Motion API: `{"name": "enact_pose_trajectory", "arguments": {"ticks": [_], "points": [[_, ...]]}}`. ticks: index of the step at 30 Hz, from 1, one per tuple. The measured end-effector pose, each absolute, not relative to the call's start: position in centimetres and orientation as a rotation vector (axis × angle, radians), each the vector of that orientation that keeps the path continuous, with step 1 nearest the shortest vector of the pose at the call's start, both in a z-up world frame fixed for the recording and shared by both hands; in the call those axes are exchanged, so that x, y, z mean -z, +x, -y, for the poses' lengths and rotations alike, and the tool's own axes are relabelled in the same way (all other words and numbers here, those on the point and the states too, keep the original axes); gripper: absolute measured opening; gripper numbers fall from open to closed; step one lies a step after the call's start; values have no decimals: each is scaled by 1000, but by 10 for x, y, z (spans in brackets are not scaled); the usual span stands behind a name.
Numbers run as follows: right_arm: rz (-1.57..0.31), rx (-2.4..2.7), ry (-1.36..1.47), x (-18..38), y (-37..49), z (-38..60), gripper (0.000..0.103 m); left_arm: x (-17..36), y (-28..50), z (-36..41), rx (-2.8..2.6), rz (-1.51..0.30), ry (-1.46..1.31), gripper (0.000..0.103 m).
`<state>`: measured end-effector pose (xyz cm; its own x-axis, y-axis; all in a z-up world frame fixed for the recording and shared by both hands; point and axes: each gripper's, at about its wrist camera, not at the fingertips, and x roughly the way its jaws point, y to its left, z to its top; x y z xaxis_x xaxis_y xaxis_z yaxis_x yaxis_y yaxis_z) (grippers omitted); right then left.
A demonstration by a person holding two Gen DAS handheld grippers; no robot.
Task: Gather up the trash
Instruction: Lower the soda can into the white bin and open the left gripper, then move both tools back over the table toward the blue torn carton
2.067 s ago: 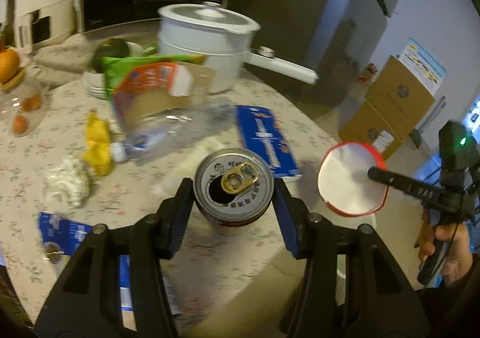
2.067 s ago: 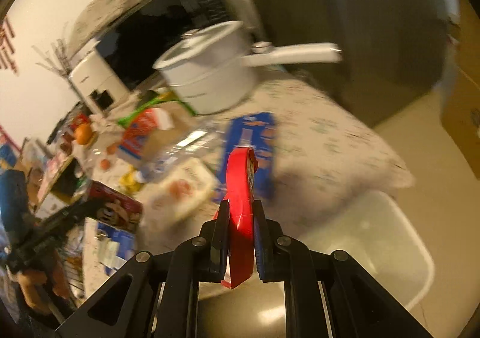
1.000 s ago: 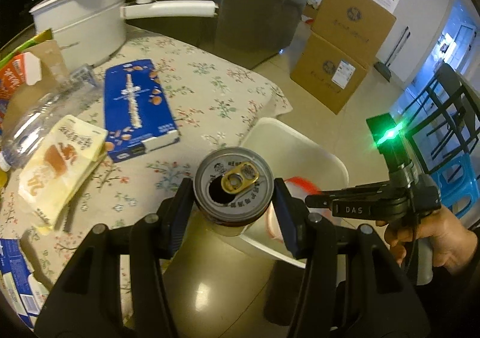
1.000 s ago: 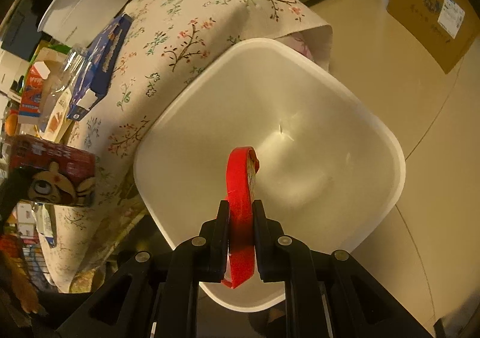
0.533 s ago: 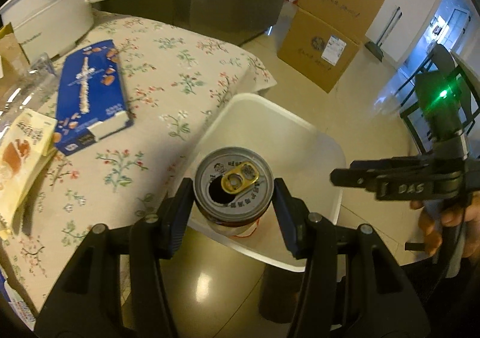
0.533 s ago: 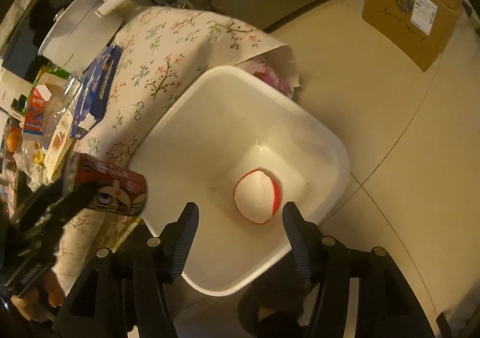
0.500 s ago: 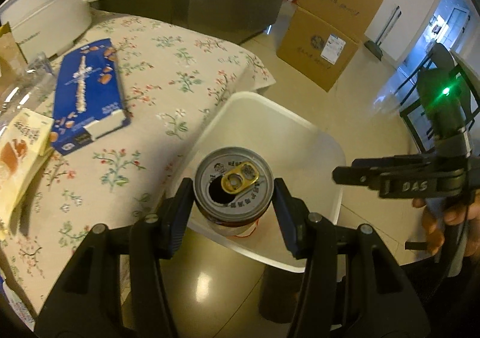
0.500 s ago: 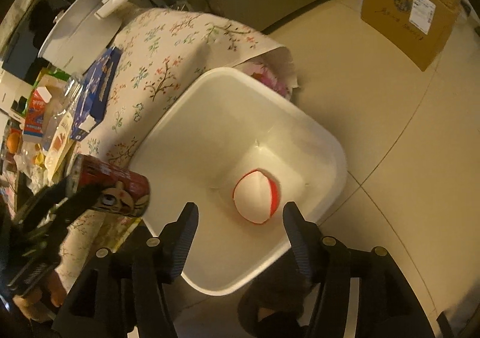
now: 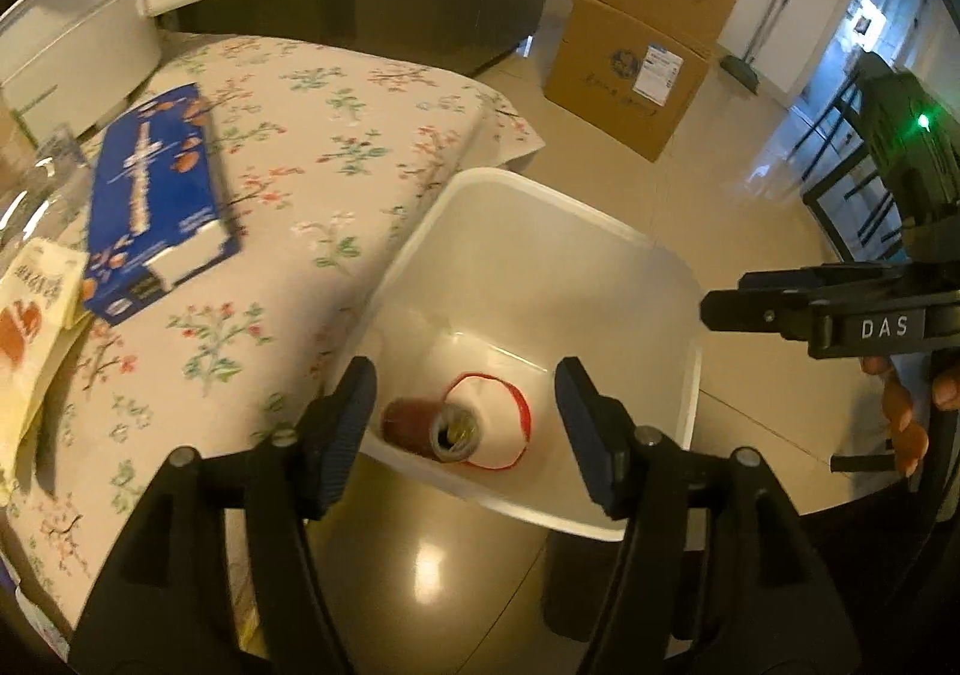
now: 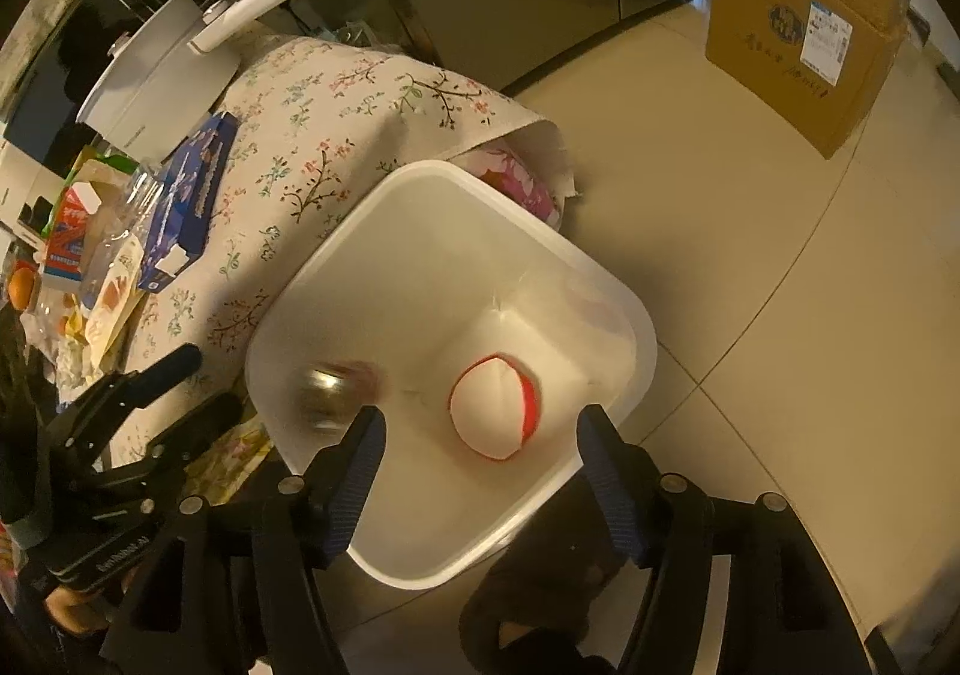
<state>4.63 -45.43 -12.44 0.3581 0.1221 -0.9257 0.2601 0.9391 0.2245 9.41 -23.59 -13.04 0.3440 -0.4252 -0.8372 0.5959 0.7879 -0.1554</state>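
The white bin (image 9: 636,279) was taken as the landmark. In the left wrist view, a red can (image 9: 429,426) was seen lying on its side at the bin's bottom, its open top touching a red-rimmed paper cup (image 9: 501,423); in the right wrist view the can (image 10: 330,390) appeared only as a blur inside the bin (image 10: 420,231), apart from the cup (image 10: 495,414). The left gripper (image 9: 465,414) was held above the bin's near rim with its fingers spread and nothing between them; the right gripper (image 10: 480,462) was likewise released and empty over the bin. The bin stood on a tiled floor (image 10: 780,315), its rim just beside the hanging edge of a floral tablecloth (image 9: 312,135). Beyond the bin, open floor ran to stacked cardboard boxes (image 9: 642,51). On the cloth left of the bin, a blue box (image 9: 153,195) and a yellow packet (image 9: 36,297) were seen.
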Motion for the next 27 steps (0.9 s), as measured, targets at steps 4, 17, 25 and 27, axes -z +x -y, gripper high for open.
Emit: {"name": "enact_pose_trajectory", "arguments": {"ticks": [4, 17, 25, 27], "points": [[-1193, 94, 340, 119, 46, 451, 68, 122, 97, 220, 632, -1007, 184, 66], [-1127, 55, 236, 93, 51, 416, 71, 95, 93, 154, 523, -979, 153, 80], [-1095, -3, 157, 80, 62, 373, 75, 84, 95, 85, 410, -1004, 80, 83], [-1092, -20, 142, 78, 65, 361, 76, 83, 95, 66, 381, -1013, 58, 84]]}}
